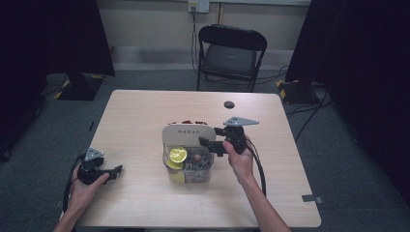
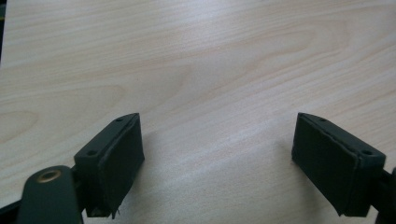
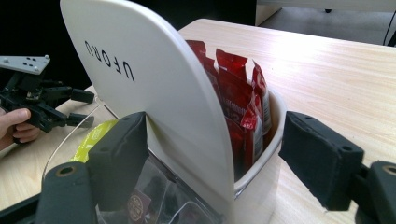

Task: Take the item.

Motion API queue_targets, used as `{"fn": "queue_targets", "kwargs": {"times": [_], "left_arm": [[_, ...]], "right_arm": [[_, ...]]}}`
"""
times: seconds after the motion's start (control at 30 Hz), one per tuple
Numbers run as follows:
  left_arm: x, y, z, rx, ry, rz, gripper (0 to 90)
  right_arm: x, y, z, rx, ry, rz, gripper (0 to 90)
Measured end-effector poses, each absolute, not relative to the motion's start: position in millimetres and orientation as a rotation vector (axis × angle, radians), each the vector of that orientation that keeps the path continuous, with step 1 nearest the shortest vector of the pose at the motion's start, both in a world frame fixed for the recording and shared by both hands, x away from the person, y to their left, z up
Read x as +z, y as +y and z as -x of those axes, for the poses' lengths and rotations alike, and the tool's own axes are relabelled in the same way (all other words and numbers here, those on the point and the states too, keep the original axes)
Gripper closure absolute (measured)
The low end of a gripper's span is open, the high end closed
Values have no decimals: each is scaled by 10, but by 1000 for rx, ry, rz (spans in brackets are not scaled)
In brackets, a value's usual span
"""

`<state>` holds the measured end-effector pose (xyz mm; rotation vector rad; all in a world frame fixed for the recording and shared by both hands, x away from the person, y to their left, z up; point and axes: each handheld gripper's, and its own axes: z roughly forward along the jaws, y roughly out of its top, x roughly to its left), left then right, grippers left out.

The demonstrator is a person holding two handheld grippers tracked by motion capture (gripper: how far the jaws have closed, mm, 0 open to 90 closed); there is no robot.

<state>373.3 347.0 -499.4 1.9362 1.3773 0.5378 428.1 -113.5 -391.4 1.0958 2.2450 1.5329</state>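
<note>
Straddling the white divider [image 3: 154, 93] of the snack box [image 1: 187, 159] mid-tabletop [image 1: 145, 111], my right tool [image 1: 212, 144] stands wide, pads not pressing. My left tool [image 1: 117, 169] rests open on bare tabletop, well apart.

We see two handheld grippers, both black. The left gripper [image 1: 117, 169] carries a grey three-cornered plate on top, and a black cable loops from its body. The right gripper [image 1: 202, 141] bears a like plate (pierced with small holes) and trails a black cable along the forearm. Each jaw ends in a blocky black pad fixed with two screws; a brass-coloured ring sits at one jaw's base. Both forearms are bare of sleeves.
</note>
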Motion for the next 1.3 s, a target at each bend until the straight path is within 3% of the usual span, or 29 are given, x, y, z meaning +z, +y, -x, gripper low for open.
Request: {"fn": "queue_targets", "kwargs": {"times": [1.3], "left_arm": [[-4382, 2841, -3637, 329, 1031, -1859, 295]], "right_arm": [[-3924, -1156, -4294, 1526, 2272, -1093, 243]]}}
